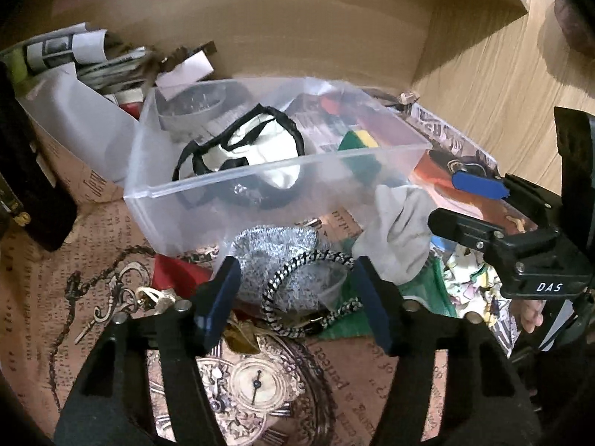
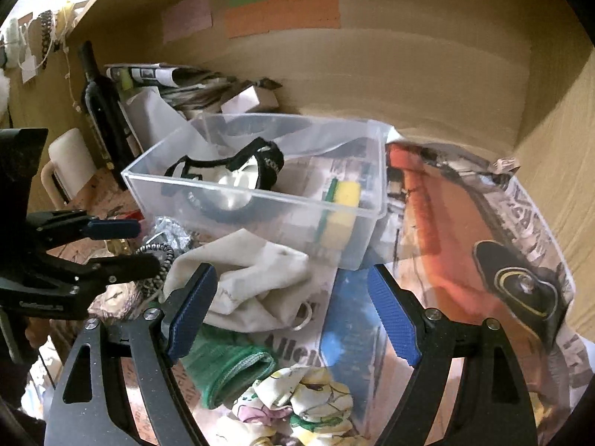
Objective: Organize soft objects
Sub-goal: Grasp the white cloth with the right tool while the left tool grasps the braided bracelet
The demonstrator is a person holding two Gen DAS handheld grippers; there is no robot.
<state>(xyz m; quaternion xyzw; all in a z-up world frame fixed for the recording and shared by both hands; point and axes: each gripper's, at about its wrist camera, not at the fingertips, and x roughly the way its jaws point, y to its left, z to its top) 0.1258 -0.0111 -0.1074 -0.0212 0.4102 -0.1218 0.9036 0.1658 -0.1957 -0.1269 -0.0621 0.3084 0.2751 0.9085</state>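
Observation:
A clear plastic bin point(image 1: 230, 182) point(image 2: 238, 186) holds a white-and-black cloth item point(image 1: 256, 148) point(image 2: 238, 174) and a yellow-green sponge point(image 1: 359, 141) point(image 2: 344, 195). My left gripper point(image 1: 293, 282) is open above a grey speckled pouch point(image 1: 271, 252) and a black-and-white braided cord point(image 1: 297, 297). My right gripper point(image 2: 293, 308) is open just over a pale cloth point(image 2: 245, 278) point(image 1: 398, 226) in front of the bin. A green mesh cloth point(image 2: 230, 368) and a floral cloth point(image 2: 297, 401) lie nearer me.
A dark bottle point(image 2: 100, 104) and a box of rolled papers point(image 2: 174, 78) point(image 1: 74, 111) stand at the back left. Wooden walls point(image 2: 390, 74) close in the back and right. A printed newspaper-style sheet point(image 1: 33, 297) covers the surface. Keys and a chain point(image 1: 111, 297) lie left.

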